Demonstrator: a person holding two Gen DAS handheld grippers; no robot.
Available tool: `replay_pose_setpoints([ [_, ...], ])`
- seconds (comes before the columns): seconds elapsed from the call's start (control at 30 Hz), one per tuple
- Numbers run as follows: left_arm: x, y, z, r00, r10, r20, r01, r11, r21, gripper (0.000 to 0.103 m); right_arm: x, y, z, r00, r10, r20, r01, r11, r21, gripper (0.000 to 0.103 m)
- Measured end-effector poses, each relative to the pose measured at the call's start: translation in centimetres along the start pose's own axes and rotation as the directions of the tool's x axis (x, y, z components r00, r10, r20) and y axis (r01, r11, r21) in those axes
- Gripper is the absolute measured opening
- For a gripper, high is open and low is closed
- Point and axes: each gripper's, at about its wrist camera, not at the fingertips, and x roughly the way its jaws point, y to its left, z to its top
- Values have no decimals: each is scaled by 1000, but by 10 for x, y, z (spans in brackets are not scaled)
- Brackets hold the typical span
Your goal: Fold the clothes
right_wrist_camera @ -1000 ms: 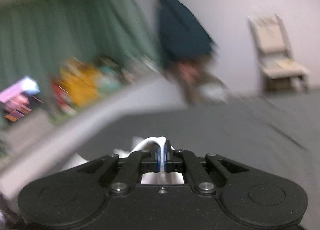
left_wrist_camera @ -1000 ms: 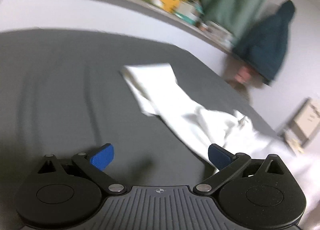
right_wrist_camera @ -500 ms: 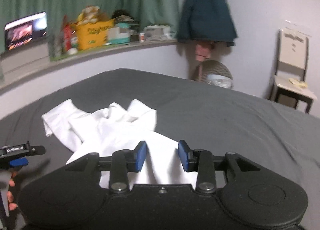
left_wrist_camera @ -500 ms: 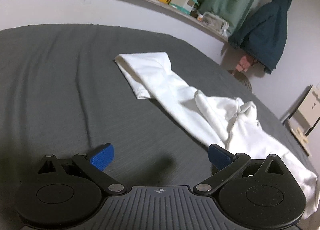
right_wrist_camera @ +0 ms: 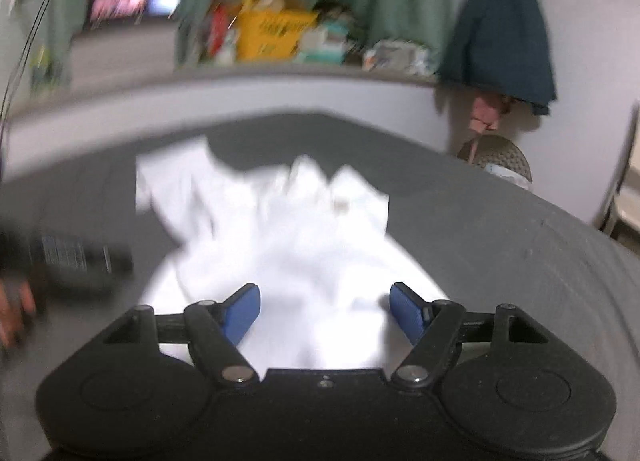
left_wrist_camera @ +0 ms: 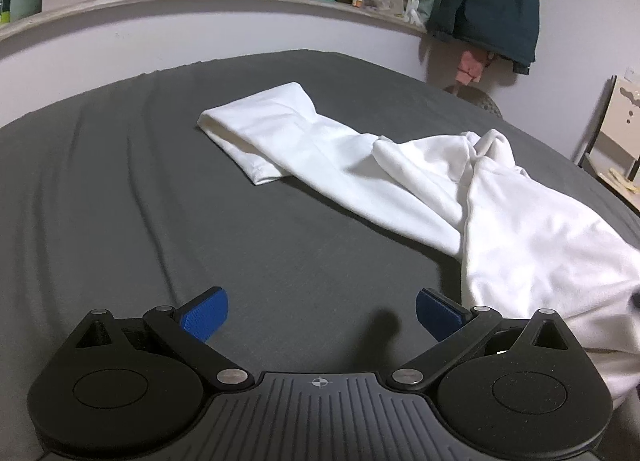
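- We find the white garment (left_wrist_camera: 400, 177) rumpled on the grey bed (left_wrist_camera: 120, 189), one sleeve stretched flat toward the ledge.
- Left gripper (left_wrist_camera: 320, 311) and right gripper (right_wrist_camera: 325, 311): jaws wide, empty.
- Soft, light, limp cloth (likely to sag) — we judge a hem or sleeve edge the best hold.

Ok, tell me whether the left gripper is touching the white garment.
Apart. In the left wrist view, the open left gripper has only grey sheet between its fingers; the white garment lies beyond.

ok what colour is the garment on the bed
White, plain with no pattern. The garment shows best in the left wrist view, lying crumpled on the dark grey bed.
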Motion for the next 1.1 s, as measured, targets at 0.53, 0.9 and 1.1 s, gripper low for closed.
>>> replay_pose_setpoints([
  [0.53, -8, -2, -6, 995, -102, 11, 102, 994, -46, 103, -8, -36, 0, 998, 41, 41, -47, 984, 174, 13],
  [0.9, -10, -6, -5, 994, -105, 16, 105, 994, -32, 103, -31, -96, 1, 997, -27, 76, -6, 913, 407, 2],
  [1.1, -8, -8, -4, 993, -114, 18, 114, 993, -20, 103, -20, -71, 4, 999, 25, 41, -36, 955, 294, 43],
])
